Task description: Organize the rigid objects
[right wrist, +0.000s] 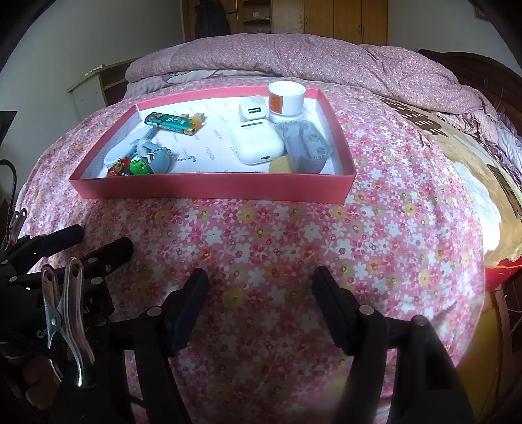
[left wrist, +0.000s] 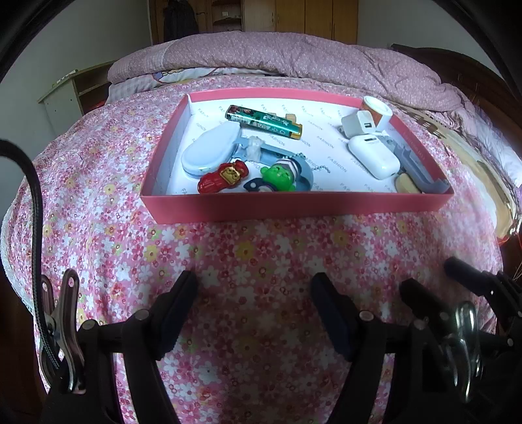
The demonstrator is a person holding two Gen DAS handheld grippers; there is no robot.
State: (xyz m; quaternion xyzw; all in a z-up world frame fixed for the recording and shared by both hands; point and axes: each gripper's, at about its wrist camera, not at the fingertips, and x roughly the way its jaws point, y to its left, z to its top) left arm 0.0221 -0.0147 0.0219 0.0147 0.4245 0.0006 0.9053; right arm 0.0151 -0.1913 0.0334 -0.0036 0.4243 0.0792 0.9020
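A pink box (left wrist: pixel 293 208) (right wrist: pixel 212 190) lies on the flowered bedspread and holds several small things: a green lighter (left wrist: pixel 264 121) (right wrist: pixel 173 123), a pale blue case (left wrist: pixel 208 151), a red toy car (left wrist: pixel 223 177), a green figure (left wrist: pixel 277 176), a white earbud case (left wrist: pixel 373 156) (right wrist: pixel 256 143), a white charger plug (left wrist: pixel 359 125) (right wrist: pixel 253 112), a white jar (left wrist: pixel 376 111) (right wrist: pixel 286 98) and a grey brick piece (right wrist: pixel 305 145). My left gripper (left wrist: pixel 254 290) and my right gripper (right wrist: pixel 261 287) are both open and empty, in front of the box above the bedspread.
A folded pink quilt (right wrist: pixel 293 58) lies behind the box. A wooden wardrobe (right wrist: pixel 342 19) stands at the far wall. A yellow-brown blanket (right wrist: pixel 473 169) lies at the right. Each view shows the other gripper beside it (left wrist: pixel 456 293) (right wrist: pixel 81 251).
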